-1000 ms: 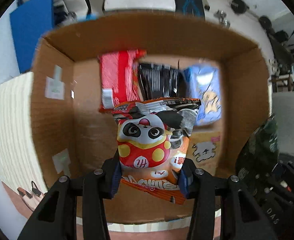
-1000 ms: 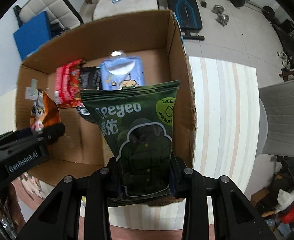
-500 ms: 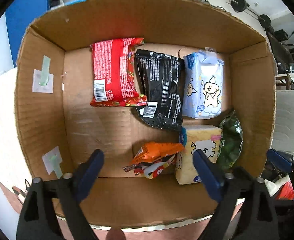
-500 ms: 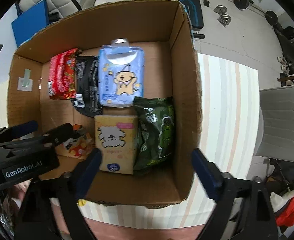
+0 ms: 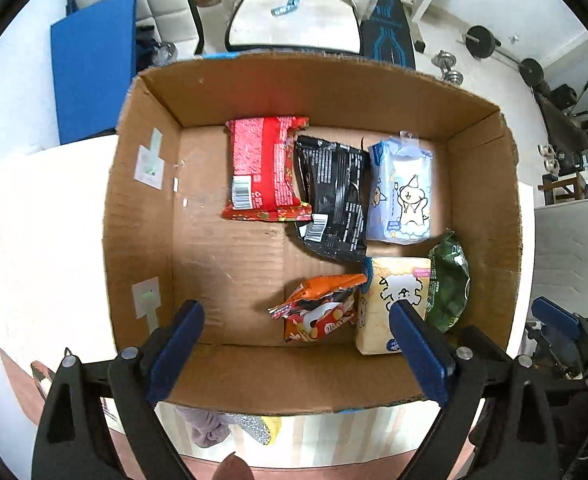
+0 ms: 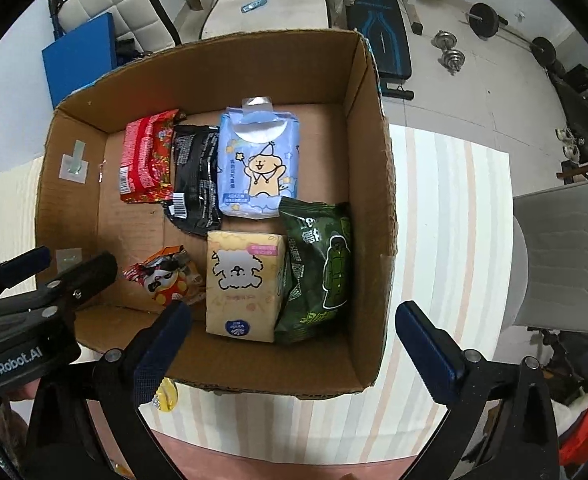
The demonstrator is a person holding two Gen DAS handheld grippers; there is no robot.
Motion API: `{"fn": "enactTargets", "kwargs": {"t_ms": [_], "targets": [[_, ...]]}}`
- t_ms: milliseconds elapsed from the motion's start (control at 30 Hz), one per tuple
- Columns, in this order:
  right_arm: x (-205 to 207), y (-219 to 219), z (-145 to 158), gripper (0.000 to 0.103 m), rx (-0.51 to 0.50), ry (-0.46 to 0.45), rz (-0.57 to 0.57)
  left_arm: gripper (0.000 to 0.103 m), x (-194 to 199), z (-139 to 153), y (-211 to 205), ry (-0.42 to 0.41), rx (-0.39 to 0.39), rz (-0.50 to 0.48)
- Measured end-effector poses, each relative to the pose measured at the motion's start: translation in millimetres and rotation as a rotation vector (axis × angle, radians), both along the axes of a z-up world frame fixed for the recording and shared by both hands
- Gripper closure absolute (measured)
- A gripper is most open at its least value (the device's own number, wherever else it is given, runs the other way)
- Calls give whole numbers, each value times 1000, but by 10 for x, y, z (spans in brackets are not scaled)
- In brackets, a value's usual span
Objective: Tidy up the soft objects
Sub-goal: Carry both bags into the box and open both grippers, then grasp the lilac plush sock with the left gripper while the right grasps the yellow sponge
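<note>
Step in hand: I judged it the pause between placings; six soft packs already lay in the cardboard box (image 6: 368, 184).
Left gripper (image 5: 296, 344): I held it spread wide and empty, above the box's near wall.
Right gripper (image 6: 294, 340): likewise wide apart, nothing between the fingers.
Far row: red packet (image 5: 263, 168), black packet (image 5: 334, 200) overlapping it, blue tissue pack (image 6: 259, 164) beside.
Near row: panda snack bag (image 5: 320, 312) crumpled, touching the yellow tissue pack (image 6: 243, 284); green pouch (image 6: 320, 268) wedged against the right wall.
Next move, as I reckoned: fetch the soft things (image 5: 229, 426) showing just outside the near wall, for the box's bare left floor.
</note>
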State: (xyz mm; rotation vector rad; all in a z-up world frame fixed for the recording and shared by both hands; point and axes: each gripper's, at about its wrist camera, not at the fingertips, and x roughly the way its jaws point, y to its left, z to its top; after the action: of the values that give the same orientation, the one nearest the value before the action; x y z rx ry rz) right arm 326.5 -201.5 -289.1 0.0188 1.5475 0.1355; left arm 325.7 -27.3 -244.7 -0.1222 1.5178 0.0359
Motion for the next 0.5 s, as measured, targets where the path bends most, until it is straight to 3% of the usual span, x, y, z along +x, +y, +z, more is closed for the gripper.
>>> {"fn": "enactTargets", "kwargs": {"t_ms": [133,300,400,500], "targets": [[-69,13,38,0,36,-10,-10,8,-60,134,-15,-58,52,-4],[-163,48,138,0,43,-44,-21,8,-182,260,38,-108,52,7],[-253,94,274,0,44,-84,-20,8,-273,356,107,-133,51,12],[-452,172,485,0,108,-133,12,8,-471,525,283,-183,57,29]]}}
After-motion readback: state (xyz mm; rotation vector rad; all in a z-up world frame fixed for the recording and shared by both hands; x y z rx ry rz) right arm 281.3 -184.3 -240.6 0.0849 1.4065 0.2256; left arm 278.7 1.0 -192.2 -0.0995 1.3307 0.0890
